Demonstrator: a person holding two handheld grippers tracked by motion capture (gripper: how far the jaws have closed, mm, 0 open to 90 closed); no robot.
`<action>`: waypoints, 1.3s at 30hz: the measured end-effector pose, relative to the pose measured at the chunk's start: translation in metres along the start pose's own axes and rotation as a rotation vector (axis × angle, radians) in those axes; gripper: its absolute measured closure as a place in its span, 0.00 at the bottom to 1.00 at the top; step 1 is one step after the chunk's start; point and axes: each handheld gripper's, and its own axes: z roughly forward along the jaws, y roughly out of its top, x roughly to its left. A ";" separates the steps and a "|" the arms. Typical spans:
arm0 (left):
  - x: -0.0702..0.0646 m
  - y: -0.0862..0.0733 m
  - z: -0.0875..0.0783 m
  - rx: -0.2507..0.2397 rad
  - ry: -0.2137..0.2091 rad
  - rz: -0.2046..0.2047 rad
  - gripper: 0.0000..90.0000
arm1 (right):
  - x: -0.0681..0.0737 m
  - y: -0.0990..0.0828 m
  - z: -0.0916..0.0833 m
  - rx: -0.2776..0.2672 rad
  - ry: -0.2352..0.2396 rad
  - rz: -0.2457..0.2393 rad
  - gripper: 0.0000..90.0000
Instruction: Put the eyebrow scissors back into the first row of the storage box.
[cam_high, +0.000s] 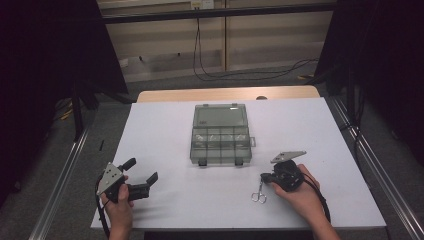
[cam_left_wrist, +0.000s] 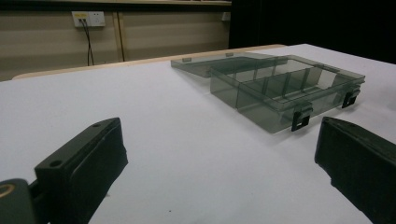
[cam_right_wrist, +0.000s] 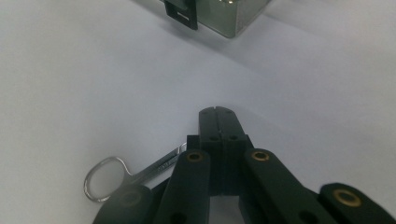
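The small steel scissors (cam_high: 258, 192) lie on the white bench (cam_high: 165, 135) at five o'clock of the open smoky plastic compartment box (cam_high: 220, 134), not yet boxed; the right tongs (cam_high: 263, 177), closed and empty, touch them, while the left tongs (cam_high: 141, 173) gape wide.

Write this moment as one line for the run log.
left gripper: open, idle | right gripper: shut on scissors | organizer box: lid open, on table
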 end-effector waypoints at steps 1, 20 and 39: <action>0.000 0.000 0.000 -0.001 -0.001 -0.003 0.02 | 0.001 0.002 0.003 -0.005 0.015 -0.011 1.00; 0.000 0.000 0.000 -0.002 -0.001 -0.002 0.02 | 0.031 0.022 0.026 -0.001 0.102 -0.079 1.00; 0.000 0.000 0.000 0.000 0.000 0.000 0.02 | 0.047 0.004 0.010 0.004 0.037 -0.057 0.85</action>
